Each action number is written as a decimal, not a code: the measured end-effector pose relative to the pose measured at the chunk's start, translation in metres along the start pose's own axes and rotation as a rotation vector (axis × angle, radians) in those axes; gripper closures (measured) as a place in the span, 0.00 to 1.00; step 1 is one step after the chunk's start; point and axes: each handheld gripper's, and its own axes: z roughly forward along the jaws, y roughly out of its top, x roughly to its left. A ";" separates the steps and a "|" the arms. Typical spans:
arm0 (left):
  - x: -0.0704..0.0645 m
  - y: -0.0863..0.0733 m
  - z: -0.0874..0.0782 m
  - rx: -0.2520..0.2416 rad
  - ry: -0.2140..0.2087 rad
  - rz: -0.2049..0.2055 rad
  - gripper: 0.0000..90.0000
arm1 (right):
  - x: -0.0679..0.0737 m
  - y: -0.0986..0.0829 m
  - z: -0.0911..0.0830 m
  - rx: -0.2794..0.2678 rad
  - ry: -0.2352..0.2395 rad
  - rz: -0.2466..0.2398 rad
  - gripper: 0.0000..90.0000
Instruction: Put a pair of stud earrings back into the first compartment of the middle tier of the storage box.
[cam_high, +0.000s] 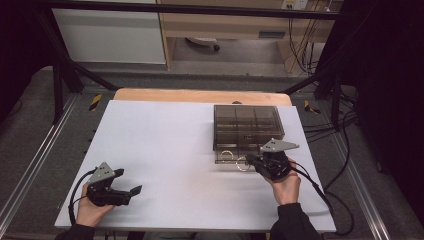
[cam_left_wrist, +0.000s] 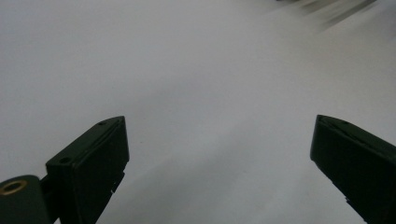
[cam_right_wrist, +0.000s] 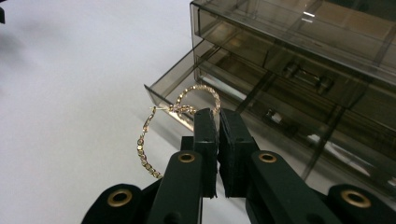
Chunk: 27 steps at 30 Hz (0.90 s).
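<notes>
Pinching a gold hoop (cam_right_wrist: 148, 140), the right gripper (cam_right_wrist: 217, 116) has its two black jaws pressed close together. The hoop is thin and sparkly. It hangs out to the left of the jaws in the right gripper view. A second hoop (cam_right_wrist: 200, 97) sits just past the jaw tips, at the edge of the open drawer (cam_right_wrist: 161, 95). The two hoops look like they touch, but I cannot tell for sure. The drawer sticks out from the bottom of a smoky clear box (cam_high: 247, 125). From the high view, the box sits on the far right part of the white table (cam_high: 165, 150), and the right gripper (cam_high: 248, 161) is just in front of it. The left gripper (cam_high: 131, 189) is well apart, near the left front corner. Its jaws are spread wide over bare table and hold nothing.
</notes>
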 end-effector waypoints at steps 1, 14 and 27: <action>0.000 0.000 0.000 0.000 0.000 0.000 0.05 | 0.000 0.002 0.002 0.000 0.002 0.001 0.96; 0.000 0.000 0.000 0.001 -0.001 -0.001 0.05 | 0.002 0.023 0.027 0.001 -0.011 -0.010 0.96; 0.000 0.000 0.001 0.003 -0.001 0.002 0.05 | -0.006 0.027 0.054 0.027 -0.023 0.014 0.96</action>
